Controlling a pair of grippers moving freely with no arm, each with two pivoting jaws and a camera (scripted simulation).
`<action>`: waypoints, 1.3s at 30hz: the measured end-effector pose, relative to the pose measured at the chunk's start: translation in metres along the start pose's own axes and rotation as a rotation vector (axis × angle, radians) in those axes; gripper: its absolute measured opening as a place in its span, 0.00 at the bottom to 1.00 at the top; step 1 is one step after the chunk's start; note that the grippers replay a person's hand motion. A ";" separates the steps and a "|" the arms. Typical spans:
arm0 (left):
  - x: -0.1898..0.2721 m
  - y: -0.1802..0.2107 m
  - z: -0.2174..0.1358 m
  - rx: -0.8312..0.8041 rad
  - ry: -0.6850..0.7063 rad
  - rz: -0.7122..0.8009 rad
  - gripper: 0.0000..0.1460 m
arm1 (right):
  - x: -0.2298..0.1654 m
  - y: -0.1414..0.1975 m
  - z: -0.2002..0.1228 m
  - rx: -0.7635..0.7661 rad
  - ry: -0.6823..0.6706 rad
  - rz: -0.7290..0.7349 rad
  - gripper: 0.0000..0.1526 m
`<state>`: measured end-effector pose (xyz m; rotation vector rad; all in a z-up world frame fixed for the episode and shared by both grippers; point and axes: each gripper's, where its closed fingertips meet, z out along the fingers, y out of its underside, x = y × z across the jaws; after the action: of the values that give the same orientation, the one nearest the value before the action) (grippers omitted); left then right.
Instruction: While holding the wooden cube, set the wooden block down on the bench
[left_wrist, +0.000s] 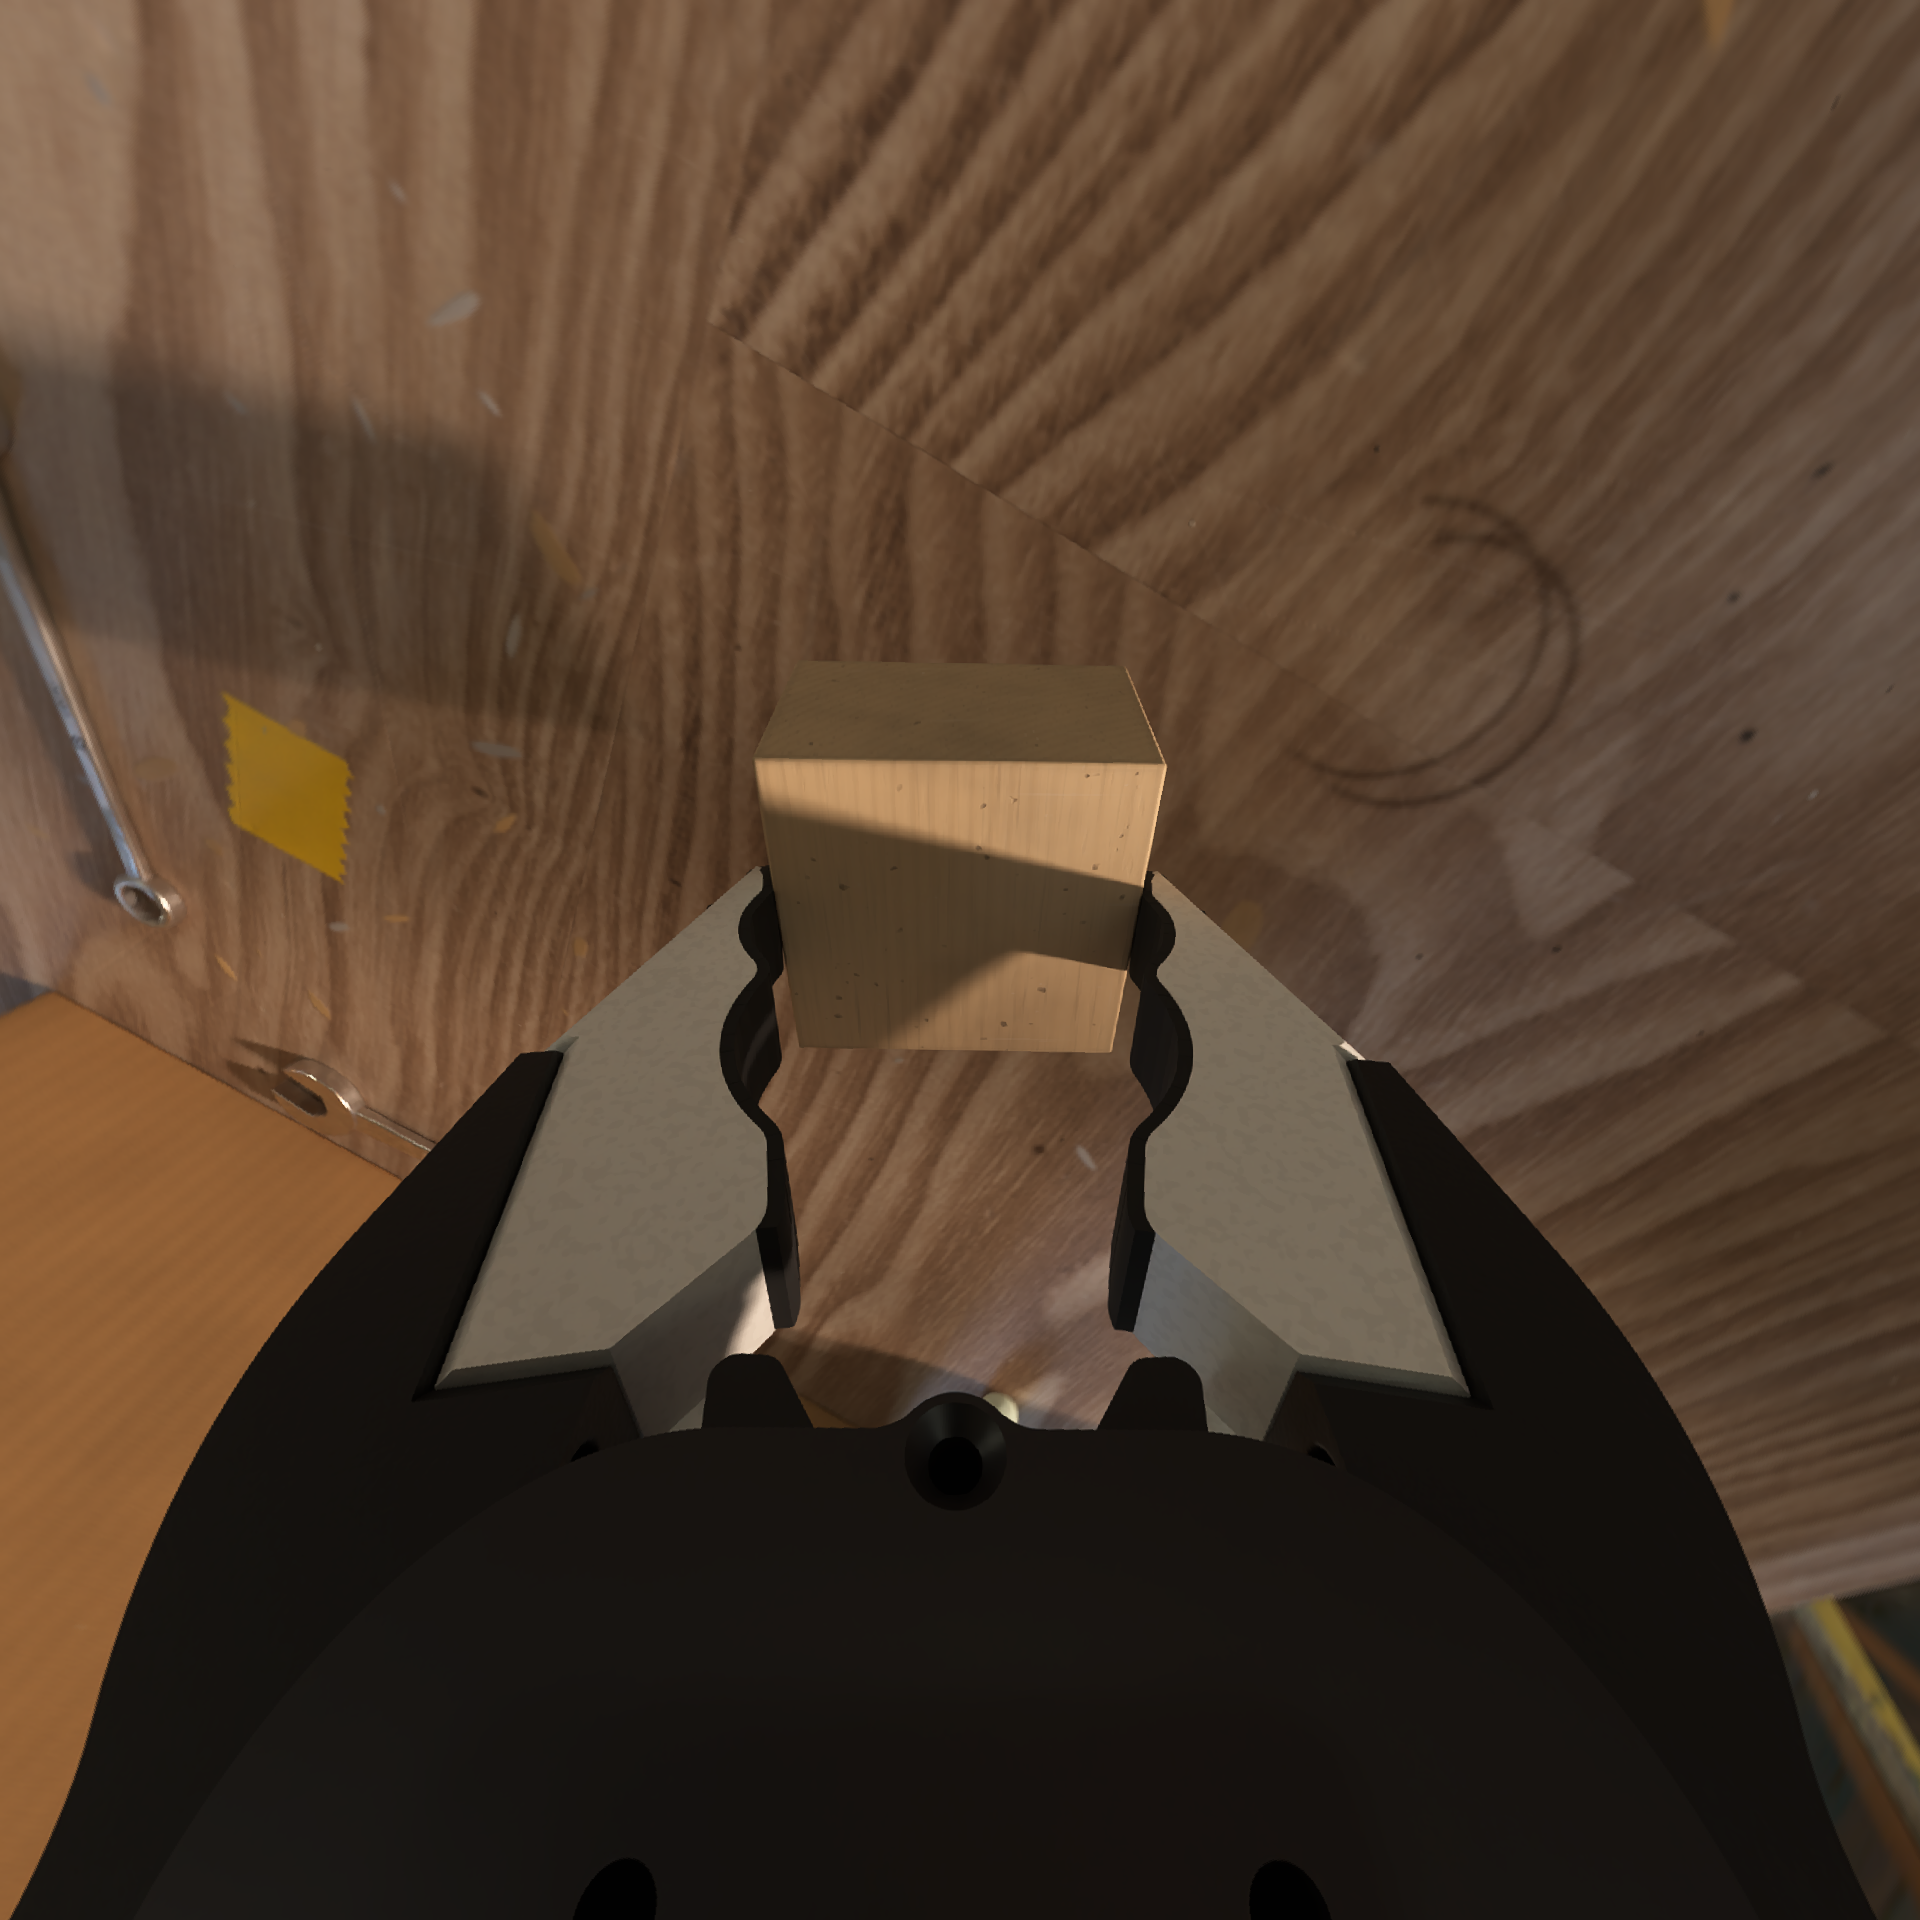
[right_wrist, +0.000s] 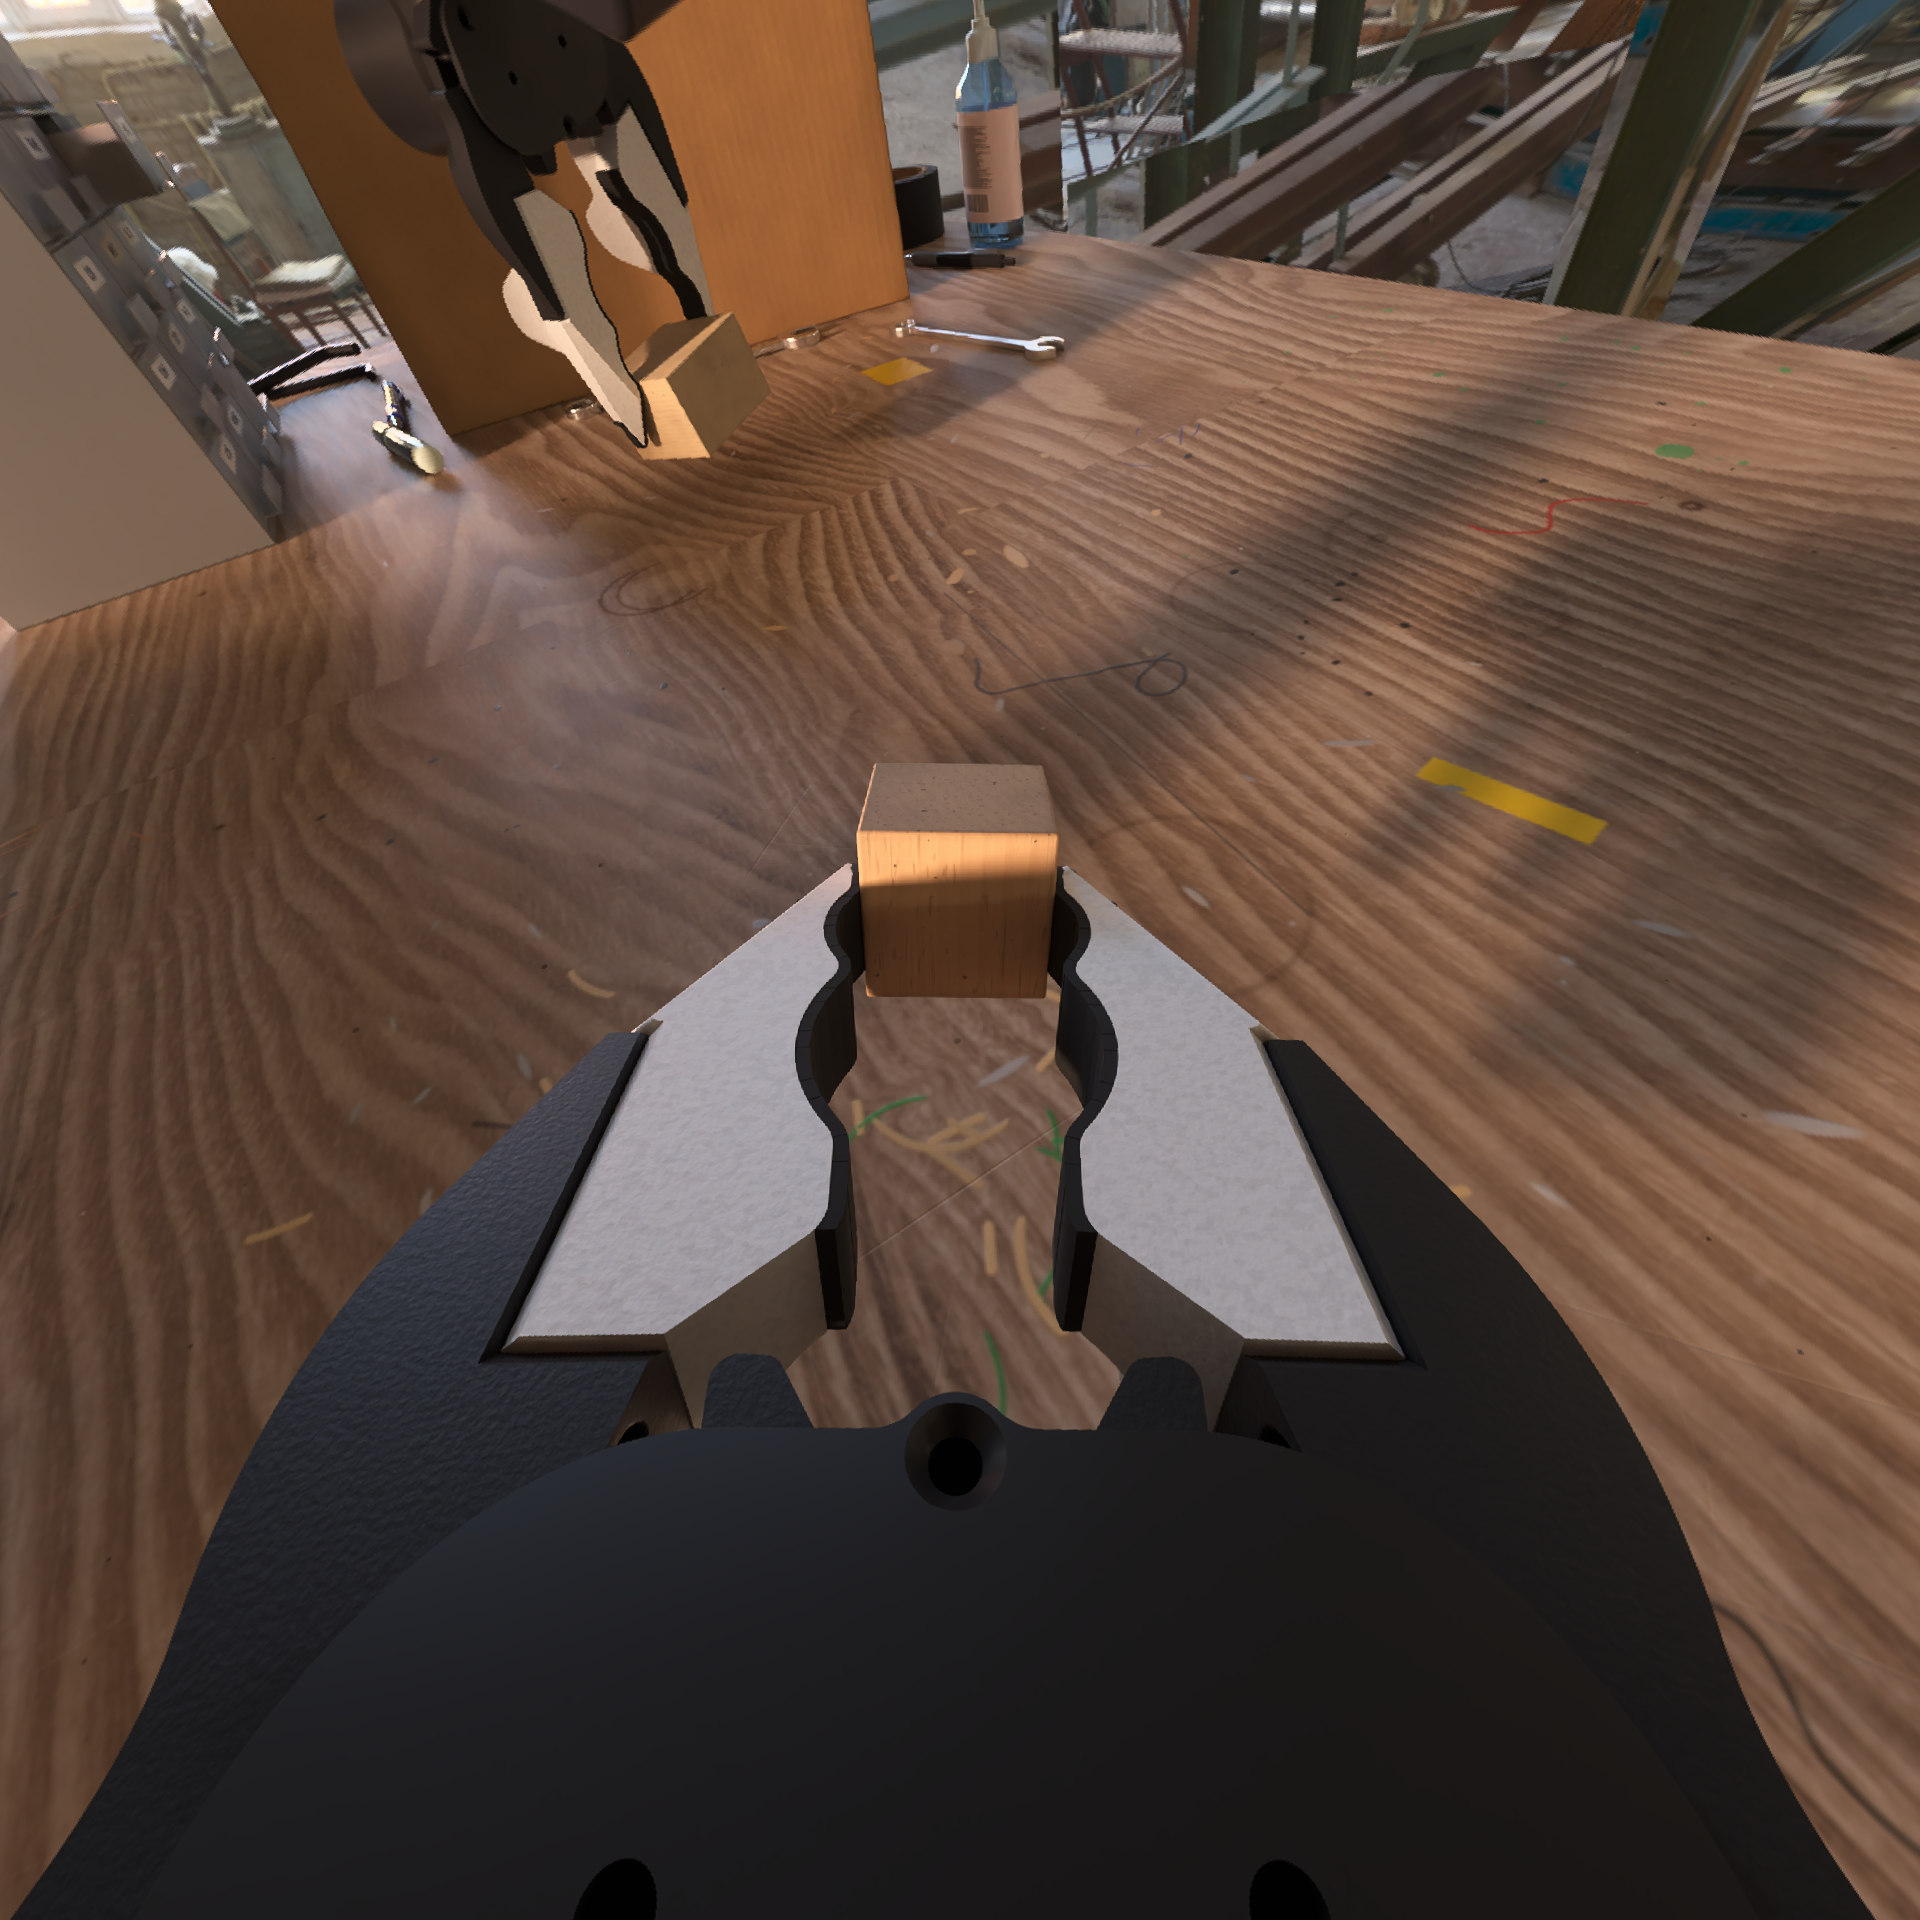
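Note:
My left gripper (left_wrist: 954, 896) is shut on a pale wooden block (left_wrist: 951, 831) and holds it over the wooden bench (left_wrist: 1351, 312), pointing down at it. In the right wrist view the left gripper (right_wrist: 665, 384) hangs at the far left with the block (right_wrist: 712, 384) tilted, its lower corner just above the bench (right_wrist: 416, 831); I cannot tell whether it touches. My right gripper (right_wrist: 956, 925) is shut on a smaller, darker wooden cube (right_wrist: 954, 873) and holds it a little above the bench's middle.
An orange-brown wooden box (right_wrist: 790, 187) stands behind the left gripper. A wrench (right_wrist: 982, 340), a black tape roll (right_wrist: 920, 203) and a blue bottle (right_wrist: 987, 135) lie at the back. Wrenches (left_wrist: 62, 675) and yellow tape (left_wrist: 286, 784) lie left of the block.

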<state>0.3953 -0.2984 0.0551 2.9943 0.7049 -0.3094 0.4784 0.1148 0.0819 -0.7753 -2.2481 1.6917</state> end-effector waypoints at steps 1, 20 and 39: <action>-0.001 0.000 0.002 -0.024 0.011 0.027 0.46 | 0.000 0.000 0.000 -0.002 0.003 -0.001 0.22; -0.006 0.001 -0.018 -0.081 0.029 0.156 0.46 | -0.001 0.002 0.002 -0.015 0.003 0.010 0.22; 0.085 -0.199 -0.018 0.034 -0.017 0.679 0.46 | -0.002 0.000 -0.003 -0.004 0.021 -0.020 0.22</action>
<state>0.3843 -0.0818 0.0544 3.0229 -0.3347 -0.2986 0.4811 0.1163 0.0828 -0.7648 -2.2377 1.6630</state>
